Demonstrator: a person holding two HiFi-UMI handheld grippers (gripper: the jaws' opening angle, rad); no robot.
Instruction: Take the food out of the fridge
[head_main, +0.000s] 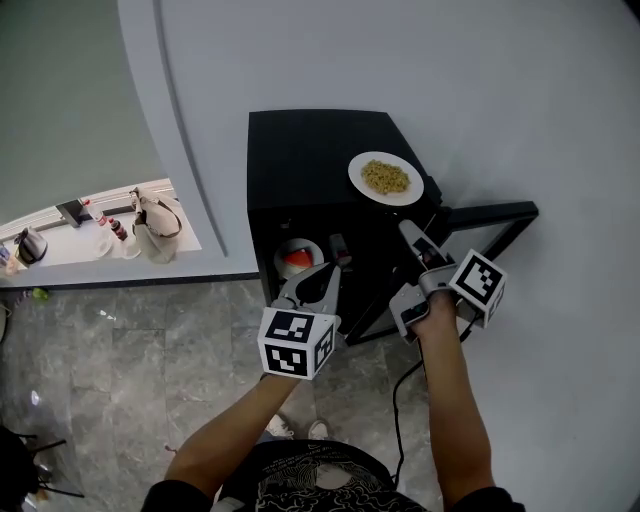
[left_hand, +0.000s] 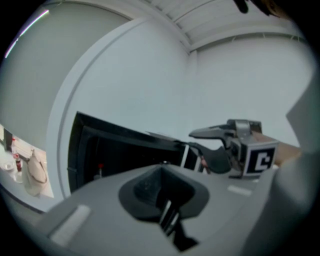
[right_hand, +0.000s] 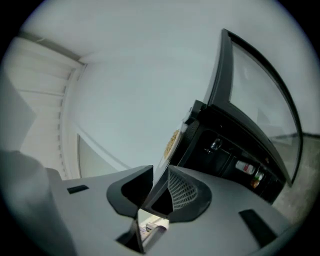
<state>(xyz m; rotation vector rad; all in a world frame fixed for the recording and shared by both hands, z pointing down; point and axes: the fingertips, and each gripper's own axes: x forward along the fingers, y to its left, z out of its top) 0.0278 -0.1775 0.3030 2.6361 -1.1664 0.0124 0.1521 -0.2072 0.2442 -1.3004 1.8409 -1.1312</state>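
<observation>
A small black fridge (head_main: 300, 150) stands against the white wall, its door (head_main: 490, 212) swung open to the right. On its top sits a white plate of yellowish food (head_main: 385, 178), seen edge-on in the right gripper view (right_hand: 172, 142). My right gripper (head_main: 410, 235) hovers just below the plate, jaws open with nothing between them (right_hand: 159, 187). Inside the fridge a white bowl with red contents (head_main: 298, 257) rests on a shelf. My left gripper (head_main: 330, 268) is in front of the opening, beside that bowl, with its jaws shut and empty (left_hand: 167, 200).
Bottles (right_hand: 247, 167) stand in the fridge interior. At the left, a pale ledge (head_main: 60, 250) carries a bag (head_main: 155, 225) and small bottles. A black cable (head_main: 400, 390) runs over the grey marble floor below the door.
</observation>
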